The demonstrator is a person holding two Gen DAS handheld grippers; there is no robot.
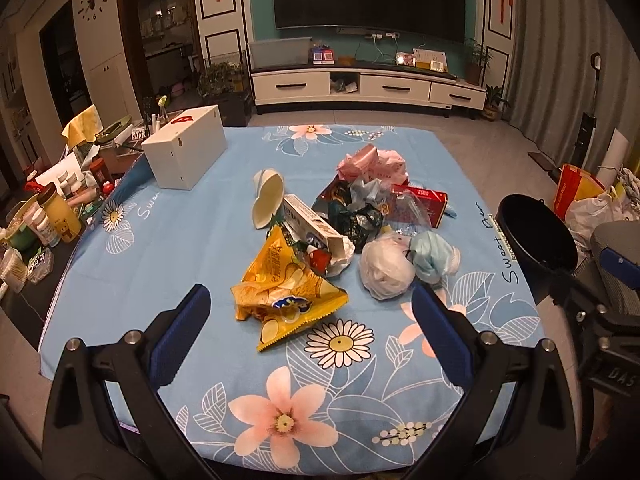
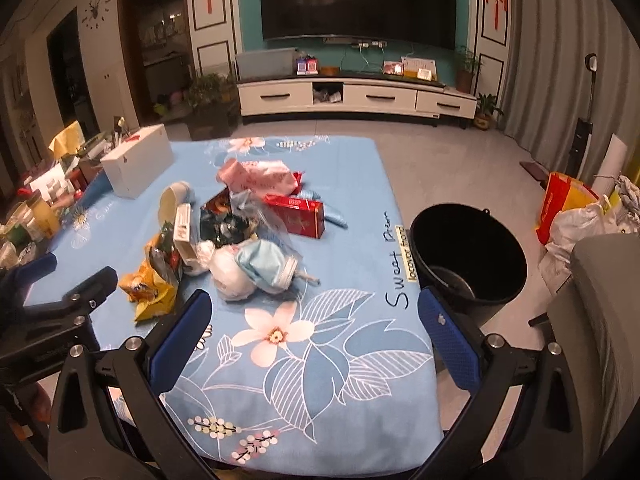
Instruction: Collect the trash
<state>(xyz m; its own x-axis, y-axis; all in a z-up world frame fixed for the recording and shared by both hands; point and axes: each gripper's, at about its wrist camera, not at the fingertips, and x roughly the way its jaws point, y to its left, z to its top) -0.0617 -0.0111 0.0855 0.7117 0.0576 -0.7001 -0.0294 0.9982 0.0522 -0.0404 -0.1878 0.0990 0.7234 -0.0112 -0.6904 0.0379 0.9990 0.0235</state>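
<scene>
Hovering above the near edge of the blue flowered tablecloth [image 1: 168, 264], the left gripper [image 1: 310, 304] is spread wide and empty, the yellow chip bag [image 1: 286, 294] lying between its fingers. The right gripper [image 2: 316, 304] is likewise spread, holding nothing. The trash pile [image 1: 360, 208] sits mid-table; the black bucket [image 2: 468, 256] stands just off the right edge.
</scene>
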